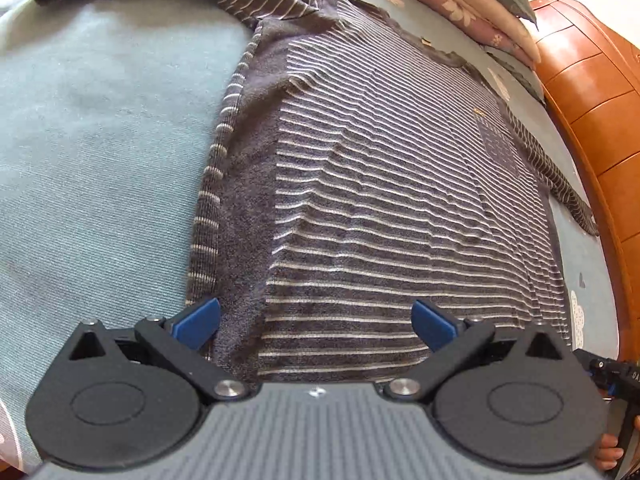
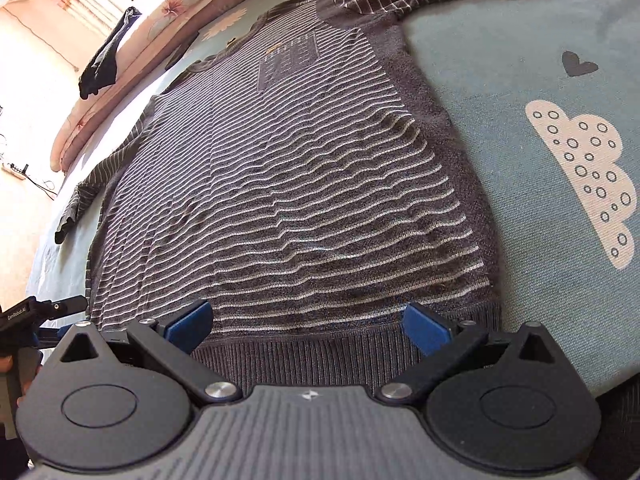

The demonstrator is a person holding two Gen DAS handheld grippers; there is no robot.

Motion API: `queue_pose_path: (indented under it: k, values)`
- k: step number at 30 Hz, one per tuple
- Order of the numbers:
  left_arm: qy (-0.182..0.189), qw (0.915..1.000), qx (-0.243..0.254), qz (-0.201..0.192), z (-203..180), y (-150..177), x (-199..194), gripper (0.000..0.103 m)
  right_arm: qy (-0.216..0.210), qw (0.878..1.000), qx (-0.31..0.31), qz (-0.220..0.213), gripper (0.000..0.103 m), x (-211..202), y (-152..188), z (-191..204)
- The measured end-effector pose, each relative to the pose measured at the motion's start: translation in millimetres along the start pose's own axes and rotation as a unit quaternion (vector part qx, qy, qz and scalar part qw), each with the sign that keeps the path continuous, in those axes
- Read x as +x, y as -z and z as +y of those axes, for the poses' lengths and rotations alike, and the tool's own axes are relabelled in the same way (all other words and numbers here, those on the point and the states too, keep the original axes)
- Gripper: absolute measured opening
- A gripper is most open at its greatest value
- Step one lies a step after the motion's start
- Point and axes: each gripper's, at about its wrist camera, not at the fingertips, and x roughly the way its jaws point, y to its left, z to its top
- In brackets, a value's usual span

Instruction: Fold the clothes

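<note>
Left wrist view: striped sweater [image 1: 400,184] lies flat, front up, on the blue-green bed sheet [image 1: 100,140]. Hem is near, collar far. Its left sleeve [image 1: 224,4] runs off to the far left with the cuff bunched; the other sleeve [image 1: 556,168] trails to the right, toward the wooden headboard [image 1: 592,92]. Left tongs [image 1: 316,320] stand wide apart, nothing between the blue pads, poised over the near left hem corner, where the plain side panel meets the ribbed edge.

Right wrist view: same sweater [image 2: 304,184], chest pocket far, ribbed hem [image 2: 320,352] nearest. Right tongs [image 2: 308,324] also spread wide and empty, just above the hem toward its near right corner. Cloud print on the sheet [image 2: 584,184] lies to the right, clear of the garment. The other tool's body [image 2: 36,316] shows at the left edge.

Judgement: the garment is spread out, no fold visible in body or sleeves. Both tools are placed for a hem pinch. A grasp here calls for lowering until each lower pad slides under the hem, closing on both layers at the corners, then lifting evenly so the stripes stay square.
</note>
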Motion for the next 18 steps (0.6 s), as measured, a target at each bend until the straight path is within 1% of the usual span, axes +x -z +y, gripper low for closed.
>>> queue_pose_path:
  k: [3,5,7,9,11,12,13,14,15,16,17,18]
  values:
    - [0.001,0.9999,-0.001,-0.012,2,-1,-12,0.101,0.008,1.000,-0.005,0.004,0.103,4,0,2]
    - [0.000,0.9994,0.006,-0.035,4,-6,-23,0.101,0.010,1.000,-0.010,0.005,0.103,6,-2,6]
    - [0.007,0.9978,0.004,-0.066,10,-17,-34,0.101,0.010,1.000,-0.016,0.005,0.103,8,-3,10]
    - [0.014,0.9946,-0.009,-0.102,22,-29,-45,0.101,0.006,1.000,-0.019,0.006,0.103,10,-4,14]
    - [0.019,0.9888,-0.023,-0.146,39,-45,-54,0.101,0.005,1.000,-0.021,0.005,0.103,13,-5,18]
    - [0.014,0.9850,-0.029,-0.169,48,-53,-58,0.100,0.004,1.000,-0.022,0.004,0.103,14,-5,20]
    - [0.000,0.9809,-0.032,-0.192,58,-61,-61,0.100,0.003,1.000,-0.025,0.003,0.103,16,-6,23]
    - [-0.022,0.9762,-0.029,-0.214,67,-69,-64,0.100,0.002,1.000,-0.028,0.002,0.103,17,-7,26]
    - [-0.058,0.9701,-0.016,-0.235,75,-77,-65,0.097,0.002,0.999,-0.033,0.001,0.103,19,-8,31]
    - [-0.100,0.9620,0.001,-0.254,82,-85,-66,0.094,0.003,0.999,-0.038,-0.001,0.103,20,-10,35]
    - [-0.150,0.9516,0.030,-0.267,88,-93,-64,0.090,0.004,0.999,-0.043,-0.005,0.103,21,-11,40]
    - [-0.196,0.9400,0.063,-0.272,94,-100,-60,0.088,0.006,0.999,-0.048,-0.009,0.103,22,-13,45]
